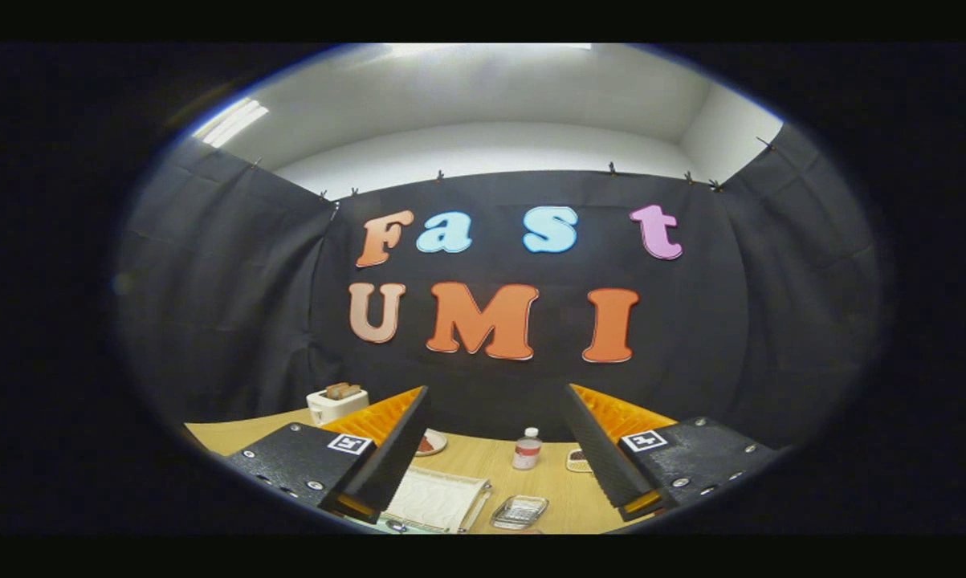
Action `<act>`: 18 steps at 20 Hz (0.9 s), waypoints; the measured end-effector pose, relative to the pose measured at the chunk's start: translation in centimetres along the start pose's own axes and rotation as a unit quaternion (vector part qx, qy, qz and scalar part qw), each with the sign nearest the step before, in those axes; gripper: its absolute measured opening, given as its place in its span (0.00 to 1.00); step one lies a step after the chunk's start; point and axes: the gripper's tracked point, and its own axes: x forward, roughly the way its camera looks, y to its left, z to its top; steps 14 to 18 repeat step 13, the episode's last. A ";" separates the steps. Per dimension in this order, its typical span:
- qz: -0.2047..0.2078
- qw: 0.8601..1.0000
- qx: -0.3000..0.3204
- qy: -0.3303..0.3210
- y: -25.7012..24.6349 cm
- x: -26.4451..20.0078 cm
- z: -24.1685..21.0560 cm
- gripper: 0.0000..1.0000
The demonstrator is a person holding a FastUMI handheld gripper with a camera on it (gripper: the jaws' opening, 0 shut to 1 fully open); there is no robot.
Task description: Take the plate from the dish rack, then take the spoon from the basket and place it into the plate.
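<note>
Two fingers of the gripper (495,449) are spread wide, holding nothing, up above the wooden table (547,490). Between them I see a small bottle (527,448), a white mat (438,499) and a little wire basket (519,510). Can't spot the plate or spoon for sure, so I'd tilt down and look before reaching.

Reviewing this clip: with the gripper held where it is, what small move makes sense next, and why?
Probably tilt the gripper downward. Its fingers are spread wide with nothing between them, aimed at the booth wall. The table below shows a toaster, a small bottle, a white tray and a small clear dish; I cannot pick out a dish rack, plate or spoon here.
</note>
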 end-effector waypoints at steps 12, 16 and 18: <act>0.002 1.000 0.008 0.003 1.5 0.6 -1.1 0.97; -0.001 1.000 0.008 0.003 1.3 0.6 -1.3 0.97; -0.001 1.000 0.008 0.003 1.3 0.6 -1.3 0.97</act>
